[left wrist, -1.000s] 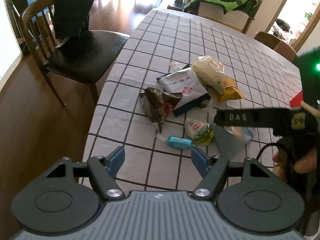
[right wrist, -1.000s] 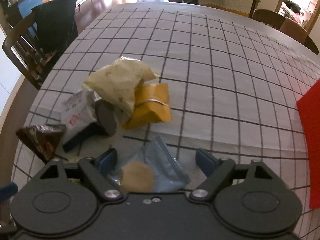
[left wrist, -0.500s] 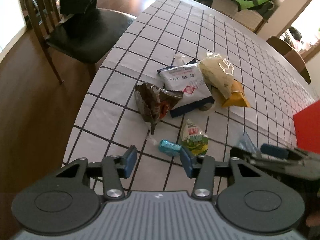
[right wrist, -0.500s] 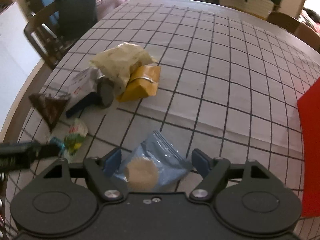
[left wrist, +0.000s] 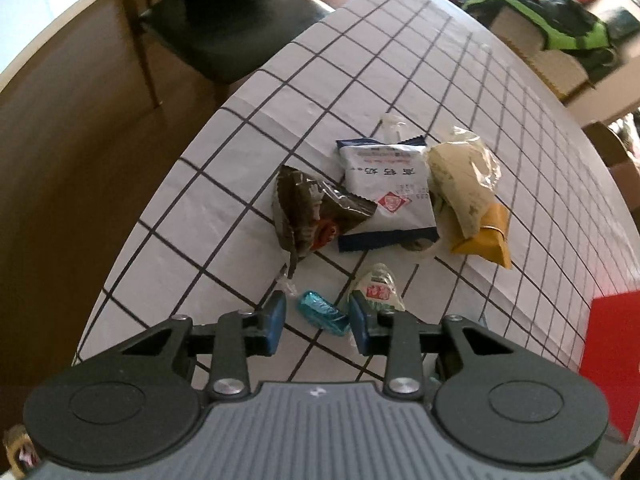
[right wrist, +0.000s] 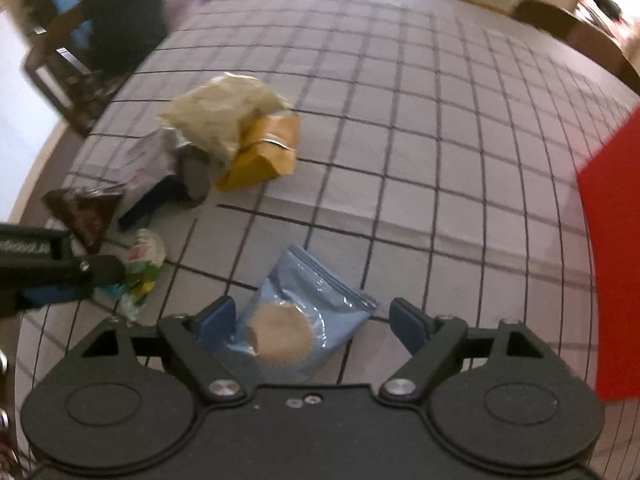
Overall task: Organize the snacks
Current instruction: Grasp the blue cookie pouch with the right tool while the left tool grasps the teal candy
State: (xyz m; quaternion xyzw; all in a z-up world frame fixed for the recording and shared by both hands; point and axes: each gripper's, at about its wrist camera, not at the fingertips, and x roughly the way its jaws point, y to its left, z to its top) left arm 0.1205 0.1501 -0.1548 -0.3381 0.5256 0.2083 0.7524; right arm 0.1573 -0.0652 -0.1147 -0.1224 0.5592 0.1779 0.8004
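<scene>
A small teal candy (left wrist: 322,312) lies on the checked tablecloth (left wrist: 224,220) between the blue pads of my left gripper (left wrist: 318,324). Its jaws are closing; the right pad is at the candy's end, and a gap remains at the left pad. A green-and-white packet (left wrist: 378,290) lies just behind the right pad. In the right wrist view, a blue pouch (right wrist: 316,292) with a round biscuit lies between the fingers of my right gripper (right wrist: 313,320). Those jaws are opening, and the right pad stands clear of the pouch. The left gripper's fingers (right wrist: 60,276) reach in from the left edge.
A heap of snacks lies beyond: a brown wrapper (left wrist: 308,216), a white-and-navy packet (left wrist: 388,196), a pale crumpled bag (left wrist: 460,176) and a yellow packet (left wrist: 486,236). A red sheet (right wrist: 616,240) lies at the right. The table edge drops to a chair (left wrist: 224,28) at the left.
My left gripper has rolled, moved over the teal candy and narrowed its jaws around it. The right gripper has drawn back slightly, with the blue pouch still between its fingers.
</scene>
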